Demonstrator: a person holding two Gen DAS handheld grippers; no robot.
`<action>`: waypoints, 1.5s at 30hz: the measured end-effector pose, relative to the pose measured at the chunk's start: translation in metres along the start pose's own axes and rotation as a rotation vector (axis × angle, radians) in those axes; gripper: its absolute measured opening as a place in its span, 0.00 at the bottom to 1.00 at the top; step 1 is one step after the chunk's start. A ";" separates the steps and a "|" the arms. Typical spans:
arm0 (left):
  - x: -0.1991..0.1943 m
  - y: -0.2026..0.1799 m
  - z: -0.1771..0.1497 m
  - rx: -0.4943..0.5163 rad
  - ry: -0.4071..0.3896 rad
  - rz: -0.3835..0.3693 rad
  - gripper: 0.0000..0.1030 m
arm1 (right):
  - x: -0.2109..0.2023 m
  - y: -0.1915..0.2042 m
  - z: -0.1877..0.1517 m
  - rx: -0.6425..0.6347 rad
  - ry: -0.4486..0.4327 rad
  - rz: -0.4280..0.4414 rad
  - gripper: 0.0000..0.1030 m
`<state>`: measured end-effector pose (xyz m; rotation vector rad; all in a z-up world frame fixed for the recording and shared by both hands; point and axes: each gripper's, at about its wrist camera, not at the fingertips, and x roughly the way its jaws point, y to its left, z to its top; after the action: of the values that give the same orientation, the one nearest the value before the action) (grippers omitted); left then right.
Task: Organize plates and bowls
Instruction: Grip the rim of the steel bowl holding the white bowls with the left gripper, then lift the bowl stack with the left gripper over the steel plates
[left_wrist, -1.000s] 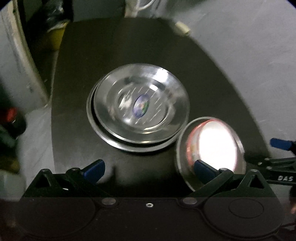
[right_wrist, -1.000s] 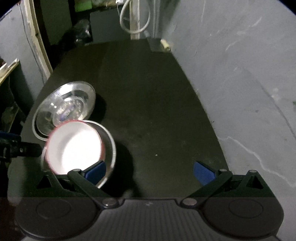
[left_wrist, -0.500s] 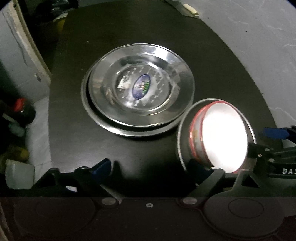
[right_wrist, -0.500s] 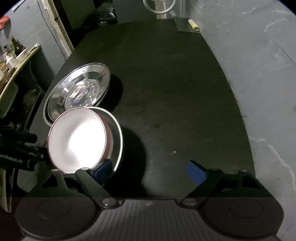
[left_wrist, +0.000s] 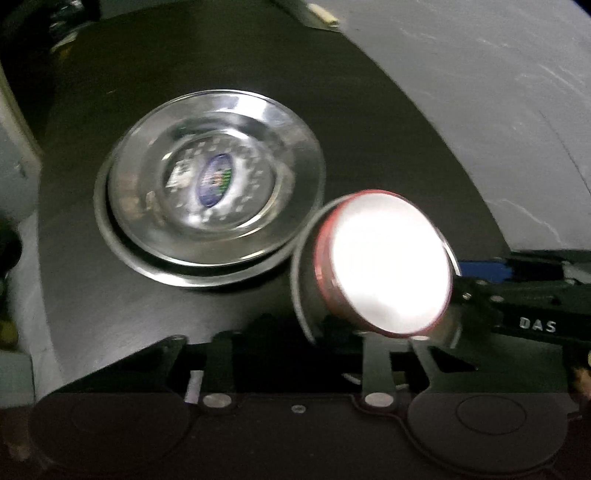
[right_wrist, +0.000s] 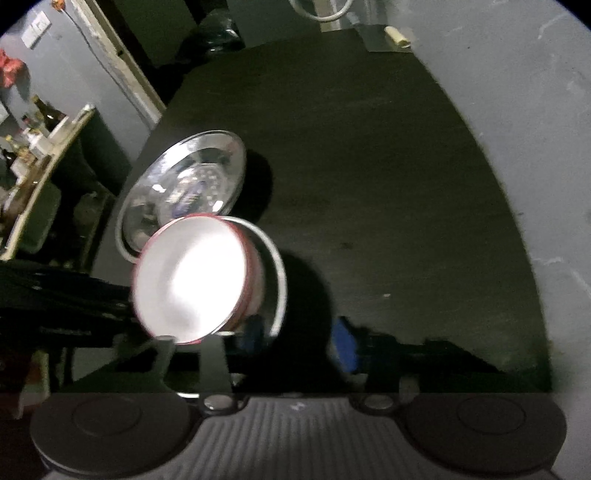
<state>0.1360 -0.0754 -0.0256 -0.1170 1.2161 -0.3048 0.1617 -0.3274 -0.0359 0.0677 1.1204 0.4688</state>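
Two stacked steel plates lie on the dark table; they also show in the right wrist view. A white bowl with a red rim sits tilted inside a steel bowl, lifted at the plates' right. My left gripper is partly closed; its fingers are dark and sit under the bowls' near edge. My right gripper has narrowed, its left blue pad against the steel bowl holding the white bowl. Whether either pinches the rim is hidden.
A grey wall curves along the table's right side. A shelf with bottles and clutter stands left of the table. A small pale object lies at the table's far end.
Both grippers' fingers have moved inward from wide open. The bowl pair has tilted and lifted, staying beside the stacked plates. Both cameras have risen and the view has shifted.
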 end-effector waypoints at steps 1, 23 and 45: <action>0.000 -0.002 0.000 0.013 0.002 -0.012 0.19 | 0.000 0.003 0.000 -0.010 0.003 0.003 0.26; 0.002 0.001 -0.002 0.052 0.009 -0.056 0.20 | 0.010 0.003 -0.003 0.082 0.017 0.030 0.17; -0.003 -0.004 0.027 0.132 -0.039 -0.160 0.19 | -0.019 0.003 0.000 0.142 -0.118 -0.035 0.17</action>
<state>0.1597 -0.0799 -0.0124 -0.1055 1.1466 -0.5198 0.1542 -0.3321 -0.0188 0.1978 1.0365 0.3493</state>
